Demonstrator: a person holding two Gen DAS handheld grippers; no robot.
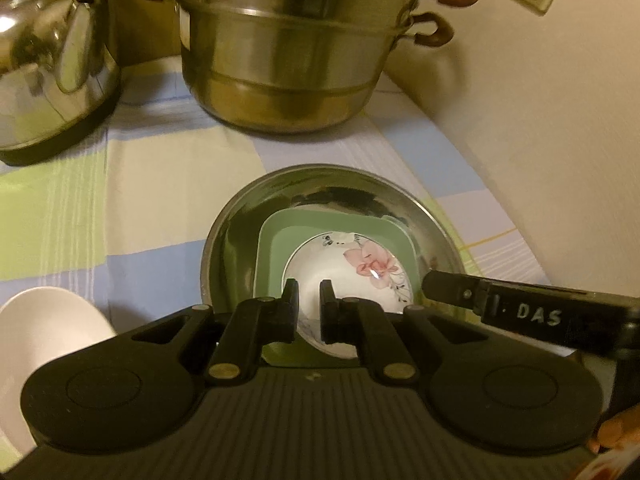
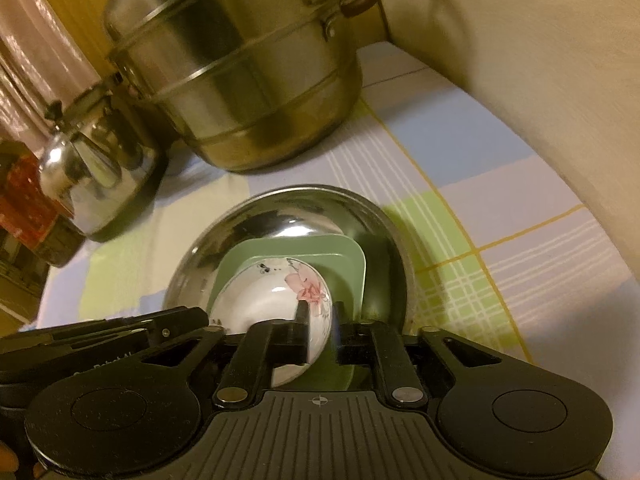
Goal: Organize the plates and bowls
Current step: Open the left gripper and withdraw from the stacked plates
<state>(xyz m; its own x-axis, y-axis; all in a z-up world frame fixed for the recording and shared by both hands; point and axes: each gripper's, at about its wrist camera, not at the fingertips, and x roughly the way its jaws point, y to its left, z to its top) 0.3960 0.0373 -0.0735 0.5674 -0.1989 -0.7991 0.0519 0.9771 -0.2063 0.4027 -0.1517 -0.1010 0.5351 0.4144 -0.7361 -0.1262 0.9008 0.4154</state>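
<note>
Right wrist view: flowered bowl (image 2: 276, 300) nested in green dish (image 2: 352, 268) inside steel bowl (image 2: 280, 216); right hand-held gripper (image 2: 320, 328) open astride its rim, left hand-held gripper (image 1: 309, 300) closed, empty; lift straight off, don't tip the stack

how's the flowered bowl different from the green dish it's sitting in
The flowered bowl is round, glossy white with a pink blossom painted inside; the green dish is squarish with rounded corners and plain matte green. The flowered bowl is the smaller and nests inside the green dish. Both sit stacked inside the steel bowl on the checked tablecloth.
</note>
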